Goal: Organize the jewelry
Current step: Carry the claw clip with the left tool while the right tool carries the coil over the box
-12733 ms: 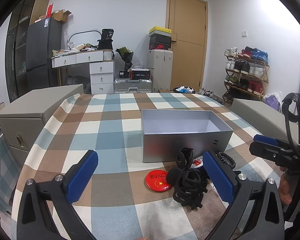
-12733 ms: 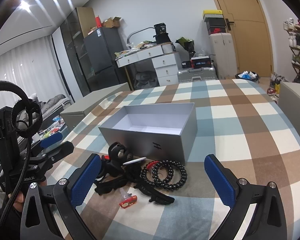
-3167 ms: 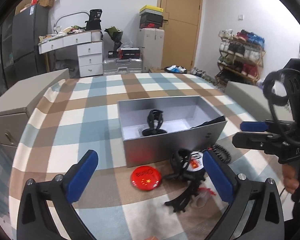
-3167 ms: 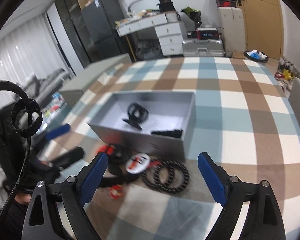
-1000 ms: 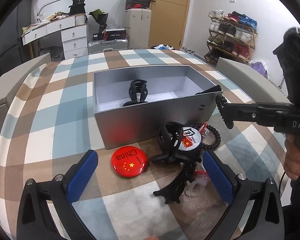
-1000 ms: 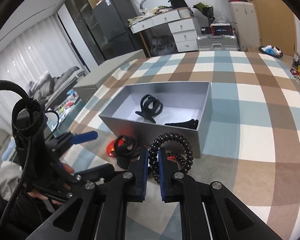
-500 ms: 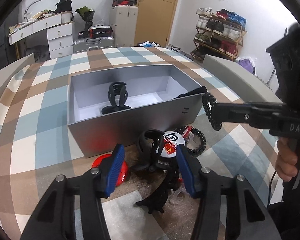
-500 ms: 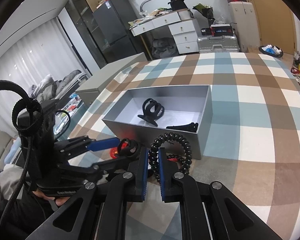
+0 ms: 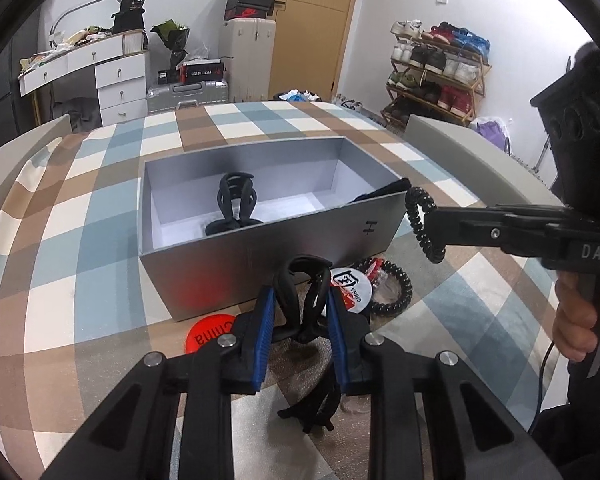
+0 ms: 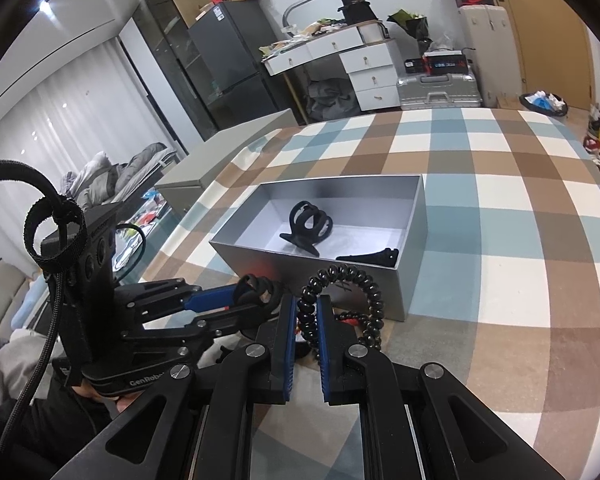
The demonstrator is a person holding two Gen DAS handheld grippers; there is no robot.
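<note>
Left gripper (image 9: 300, 312) jaws, spread a second ago, closing on black hair claw (image 9: 302, 294) before silver box (image 9: 260, 254) — right gripper (image 10: 303, 326) pinches bead bracelet (image 10: 340, 296); both near boxing.

Red badge (image 9: 211, 333), seen upside down on the cloth: "China". Right gripper (image 9: 427, 218) body, white letters: "DAS", cut off by the frame edge. Left gripper (image 10: 256, 294) base: "GenRobo", the rest hidden. Box (image 9: 260, 248) front wall: a small "H"-like mark. White badge (image 9: 352, 286): "CHINA" beside a character too small to read.
</note>
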